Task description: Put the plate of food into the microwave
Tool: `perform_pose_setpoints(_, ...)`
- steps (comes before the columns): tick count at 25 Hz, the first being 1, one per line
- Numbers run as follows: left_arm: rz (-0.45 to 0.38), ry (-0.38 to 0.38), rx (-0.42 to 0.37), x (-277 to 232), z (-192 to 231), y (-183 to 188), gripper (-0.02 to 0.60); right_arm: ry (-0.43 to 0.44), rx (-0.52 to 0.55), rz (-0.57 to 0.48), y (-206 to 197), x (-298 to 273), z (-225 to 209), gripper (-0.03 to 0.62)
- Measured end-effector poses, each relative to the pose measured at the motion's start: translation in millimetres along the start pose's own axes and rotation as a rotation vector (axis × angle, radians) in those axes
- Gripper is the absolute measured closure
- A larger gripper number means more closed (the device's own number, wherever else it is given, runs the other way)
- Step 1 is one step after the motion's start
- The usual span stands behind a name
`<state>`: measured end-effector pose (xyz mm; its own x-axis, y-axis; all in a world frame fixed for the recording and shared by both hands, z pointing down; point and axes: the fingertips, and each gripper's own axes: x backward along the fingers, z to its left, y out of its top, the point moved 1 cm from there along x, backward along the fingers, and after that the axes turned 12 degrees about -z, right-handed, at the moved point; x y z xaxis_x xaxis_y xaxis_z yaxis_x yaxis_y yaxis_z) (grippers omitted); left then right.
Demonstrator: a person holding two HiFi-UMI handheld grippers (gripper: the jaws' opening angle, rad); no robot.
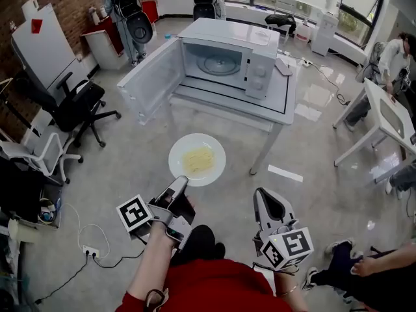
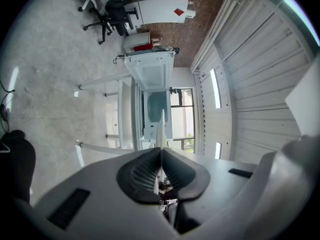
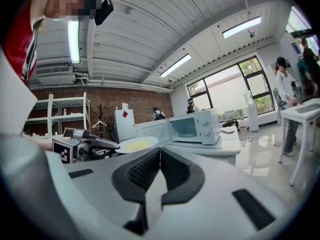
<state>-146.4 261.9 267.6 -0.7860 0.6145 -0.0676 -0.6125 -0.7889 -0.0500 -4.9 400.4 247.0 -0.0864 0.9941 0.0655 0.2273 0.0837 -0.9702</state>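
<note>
The head view gave us the plate [image 1: 197,160] from above: a round white disc with yellow food [image 1: 197,159] facing up, held in the air over the floor [image 1: 117,174], just ahead of the left gripper [image 1: 180,182]. The left gripper view added what the head view could not. There the jaws of the left gripper [image 2: 161,153] pinched the plate's near rim, and the plate [image 2: 160,126] appeared edge-on as a thin white blade running straight out from the jaws.

Being round, the plate had no long axis. It lay level, in line with the left jaws. Farther ahead of those jaws stood the microwave [image 1: 229,58] on the white surface [image 1: 284,106], with its door [image 1: 151,80] swung open and its cavity facing the plate.

Only the right gripper view settled the right gripper [image 3: 160,153]: its jaws were pressed together with nothing between them. The plate [image 3: 137,144] lay ahead and to the left of the right jaws, apart from them.
</note>
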Motion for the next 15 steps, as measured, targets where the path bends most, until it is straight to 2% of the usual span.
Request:
perform_pose_setpoints(7, -0.028, 0.002, -0.017, -55, 5, 36, 0.561, -0.008, -0.024, 0.009, -9, -52, -26, 0.579)
perform_pose_setpoints(15, 0.02, -0.006, -0.019, -171, 10, 74, 0.561, 0.01, 0.015, 0.016, 0, -180, -72, 0.579)
